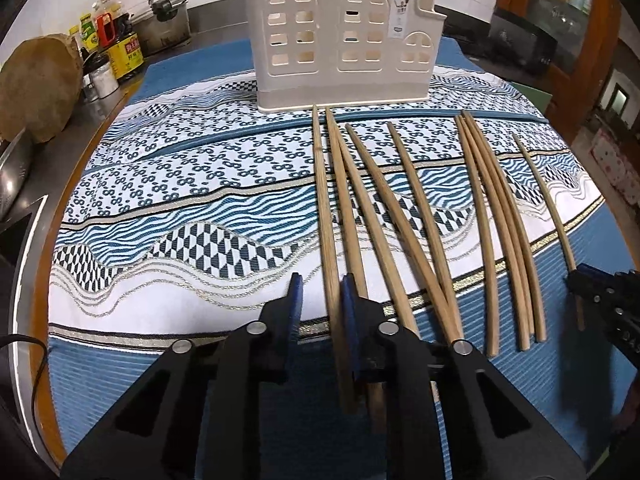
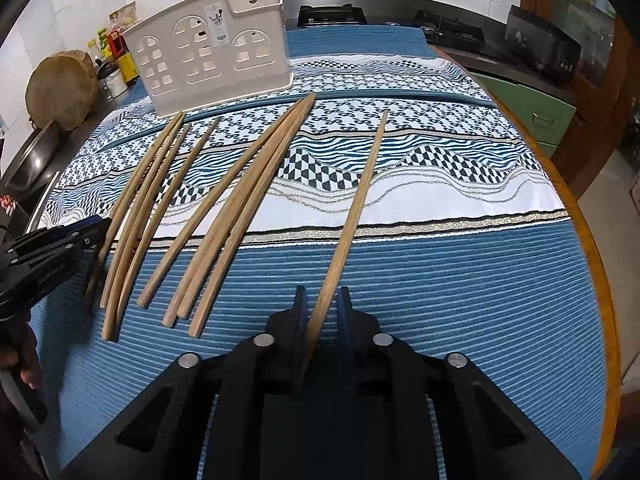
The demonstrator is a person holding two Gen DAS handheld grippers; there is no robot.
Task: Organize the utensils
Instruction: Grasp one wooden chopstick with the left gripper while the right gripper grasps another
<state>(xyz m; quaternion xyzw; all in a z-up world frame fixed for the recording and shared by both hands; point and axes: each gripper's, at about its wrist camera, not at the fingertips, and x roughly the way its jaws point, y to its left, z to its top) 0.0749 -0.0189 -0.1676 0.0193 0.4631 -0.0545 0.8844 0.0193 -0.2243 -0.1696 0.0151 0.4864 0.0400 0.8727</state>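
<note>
Several wooden chopsticks lie side by side on a patterned blue and white cloth [image 1: 180, 168], tips toward a cream plastic utensil holder [image 1: 340, 40] with arched cut-outs at the far edge. My left gripper [image 1: 322, 296] straddles the thick end of the leftmost chopstick [image 1: 325, 208]. That stick rests against the right-hand pad, and a gap shows at the left-hand pad. My right gripper [image 2: 322, 304] straddles the rightmost chopstick [image 2: 360, 192], which lies apart from the others; a sliver of cloth shows beside one pad. Both sticks lie flat on the cloth. Each gripper also appears in the other's view: right gripper [image 1: 592, 284], left gripper [image 2: 96, 228].
The holder [image 2: 208, 60] stands upright at the back of the cloth. Sauce bottles [image 1: 120, 44], a metal pot [image 1: 168, 20] and a round wooden block [image 1: 40, 84] crowd the left counter. A stove [image 2: 332, 14] and a green cabinet [image 2: 536, 108] are behind and to the right.
</note>
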